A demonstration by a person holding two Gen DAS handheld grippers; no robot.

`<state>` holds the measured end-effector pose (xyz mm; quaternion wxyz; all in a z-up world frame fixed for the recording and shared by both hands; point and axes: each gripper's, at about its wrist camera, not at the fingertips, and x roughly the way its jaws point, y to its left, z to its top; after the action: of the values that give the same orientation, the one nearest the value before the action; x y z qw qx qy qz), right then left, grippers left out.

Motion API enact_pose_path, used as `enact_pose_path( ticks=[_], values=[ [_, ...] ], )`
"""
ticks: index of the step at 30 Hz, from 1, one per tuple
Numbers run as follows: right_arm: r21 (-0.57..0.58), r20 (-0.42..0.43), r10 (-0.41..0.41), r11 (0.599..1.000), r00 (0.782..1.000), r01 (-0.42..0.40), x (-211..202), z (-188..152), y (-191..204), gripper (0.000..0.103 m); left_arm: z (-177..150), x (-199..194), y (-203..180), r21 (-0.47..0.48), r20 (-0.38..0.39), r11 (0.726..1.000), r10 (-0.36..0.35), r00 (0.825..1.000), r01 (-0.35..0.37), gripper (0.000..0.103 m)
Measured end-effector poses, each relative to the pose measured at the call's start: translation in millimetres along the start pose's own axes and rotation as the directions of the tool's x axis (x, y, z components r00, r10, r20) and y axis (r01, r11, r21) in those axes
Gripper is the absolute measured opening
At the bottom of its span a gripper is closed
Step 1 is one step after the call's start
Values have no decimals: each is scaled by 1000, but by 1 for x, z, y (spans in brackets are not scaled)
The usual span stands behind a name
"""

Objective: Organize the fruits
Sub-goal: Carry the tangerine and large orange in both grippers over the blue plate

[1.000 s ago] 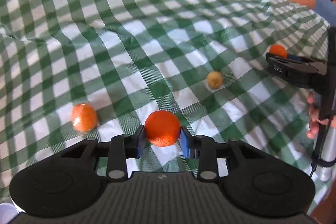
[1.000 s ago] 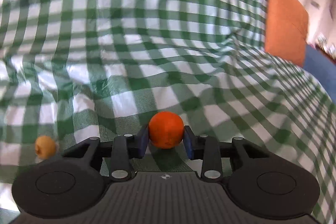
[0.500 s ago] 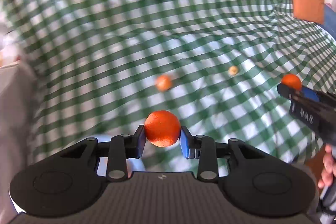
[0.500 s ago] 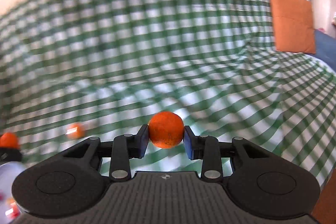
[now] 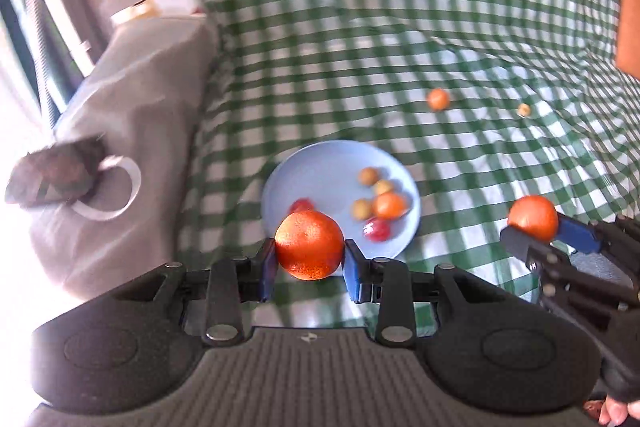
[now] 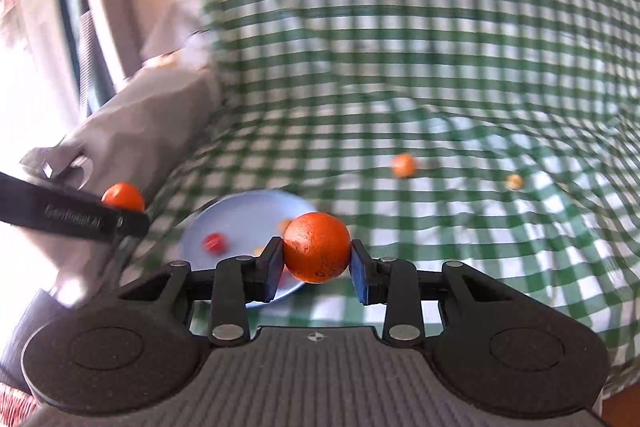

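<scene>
Since the earlier frames, both grippers have been carried across the checked cloth (image 5: 400, 7) to the blue plate (image 5: 320, 163). 5 fruits are already gathered there; 2 remain on the cloth. The left gripper (image 5: 309, 269) is clamped on an orange (image 5: 309, 243), angled down over the plate rim; the right gripper (image 6: 317, 269) is clamped on another orange (image 6: 317, 247), held alongside.

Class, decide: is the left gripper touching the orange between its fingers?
Touching. The left wrist view shows the left gripper with both pads pressed against the orange.
</scene>
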<state>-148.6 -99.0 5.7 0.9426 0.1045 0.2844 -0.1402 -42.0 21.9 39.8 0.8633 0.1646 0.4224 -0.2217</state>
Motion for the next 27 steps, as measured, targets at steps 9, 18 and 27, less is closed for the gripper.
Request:
enact_pose_path(
  ticks=[9, 18, 27],
  values=[
    [-159, -11, 31, 987, 999, -32, -17, -11, 52, 37, -25, -14, 36, -72, 17, 997, -11, 1000, 12, 38],
    [-191, -23, 14, 981, 1000, -18, -16, -13, 60, 37, -25, -9, 37, -83, 21, 996, -22, 1000, 24, 38],
    [-183, -59, 18, 983, 998, -28, -3, -15, 54, 37, -20, 8, 33, -63, -11, 998, -22, 1000, 22, 38]
  ],
)
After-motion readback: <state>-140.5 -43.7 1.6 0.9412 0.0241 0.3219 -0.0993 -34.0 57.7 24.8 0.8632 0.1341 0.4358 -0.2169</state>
